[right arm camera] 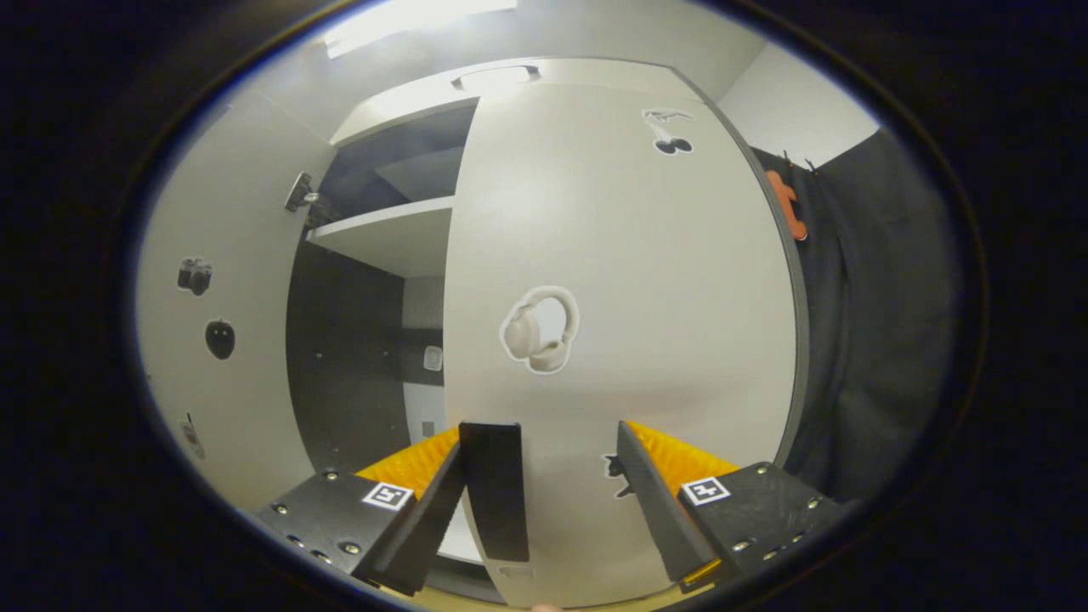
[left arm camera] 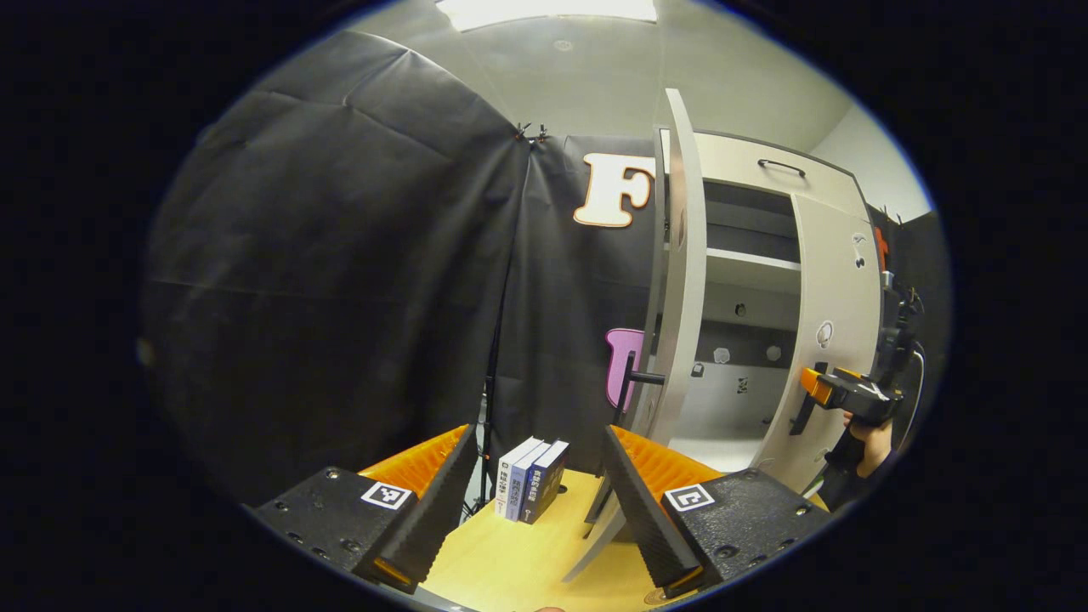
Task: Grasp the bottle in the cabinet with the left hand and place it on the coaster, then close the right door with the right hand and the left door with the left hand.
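Note:
The white cabinet's left door [left arm camera: 680,280] stands open, edge-on to me in the left gripper view, its black handle [left arm camera: 633,382] pointing left. My left gripper [left arm camera: 540,433] hovers open over the wooden table [left arm camera: 527,561], holding nothing. The right door [right arm camera: 629,280] is swung nearly shut. My right gripper [right arm camera: 544,438] is open right in front of it, and the door's black handle [right arm camera: 497,489] stands between the fingers, close to the left one. From the left gripper view, the right gripper [left arm camera: 812,387] sits at the right door [left arm camera: 837,323], held by a hand [left arm camera: 871,442].
Three books [left arm camera: 531,480] stand upright on the table just ahead of my left gripper. Inside the cabinet a white shelf [right arm camera: 382,234] spans a dark interior. The left door's inner face [right arm camera: 221,340] carries small stickers.

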